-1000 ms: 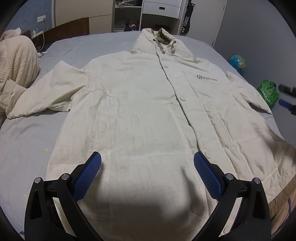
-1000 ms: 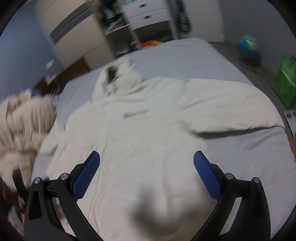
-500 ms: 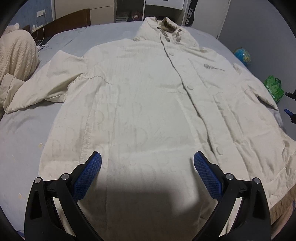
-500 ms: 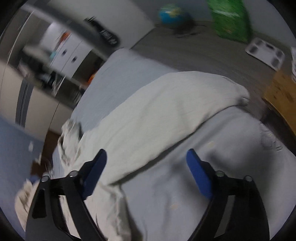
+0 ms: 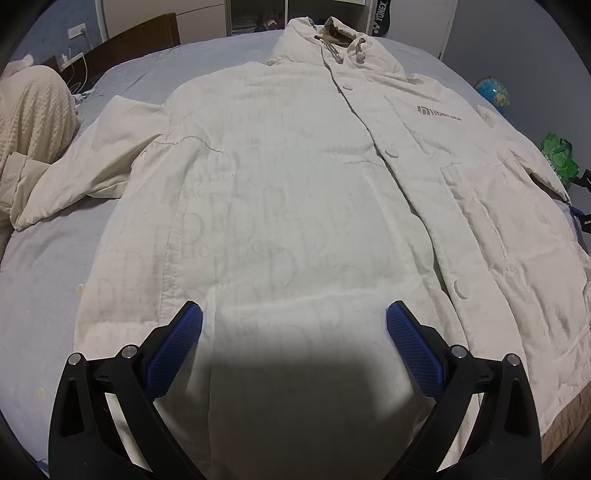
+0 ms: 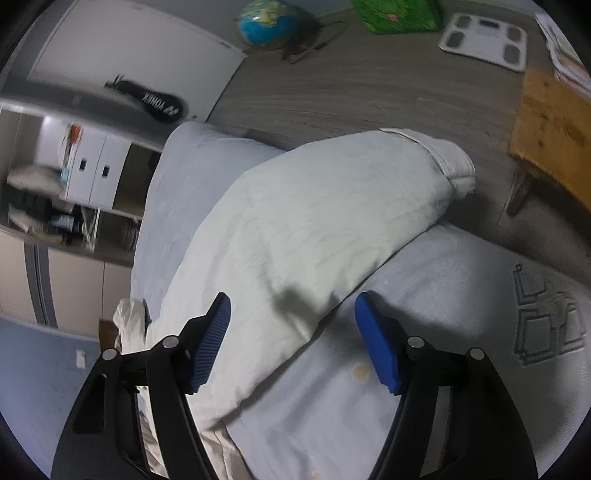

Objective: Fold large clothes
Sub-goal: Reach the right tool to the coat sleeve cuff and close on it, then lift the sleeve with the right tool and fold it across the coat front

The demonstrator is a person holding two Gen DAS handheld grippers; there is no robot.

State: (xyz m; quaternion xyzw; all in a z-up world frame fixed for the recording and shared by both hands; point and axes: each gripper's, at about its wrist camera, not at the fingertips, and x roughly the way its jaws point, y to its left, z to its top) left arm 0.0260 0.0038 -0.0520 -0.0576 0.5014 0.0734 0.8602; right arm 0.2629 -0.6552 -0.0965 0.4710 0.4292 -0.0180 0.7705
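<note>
A large cream hooded jacket [image 5: 295, 192] lies flat, front up and buttoned, on a grey bed [image 5: 44, 258], hood at the far end. My left gripper [image 5: 293, 321] is open and empty, hovering over the jacket's lower hem. In the right wrist view one sleeve [image 6: 314, 229] stretches across the bed's side, its cuff [image 6: 454, 166] hanging over the edge. My right gripper [image 6: 291, 328] is open and empty, just above that sleeve's lower edge. The other sleeve [image 5: 81, 173] lies out to the left.
A cream knitted blanket [image 5: 33, 114] is heaped at the bed's left. On the floor to the right are a globe [image 6: 266, 18], a green bag [image 6: 399, 14], a white scale [image 6: 484, 35] and a wooden piece [image 6: 554, 125]. Cabinets [image 6: 96, 170] stand beyond the bed.
My right gripper has swung right, from over the jacket's body to over the right sleeve, and its jaws have narrowed a little. My left gripper has moved slightly closer to the hem.
</note>
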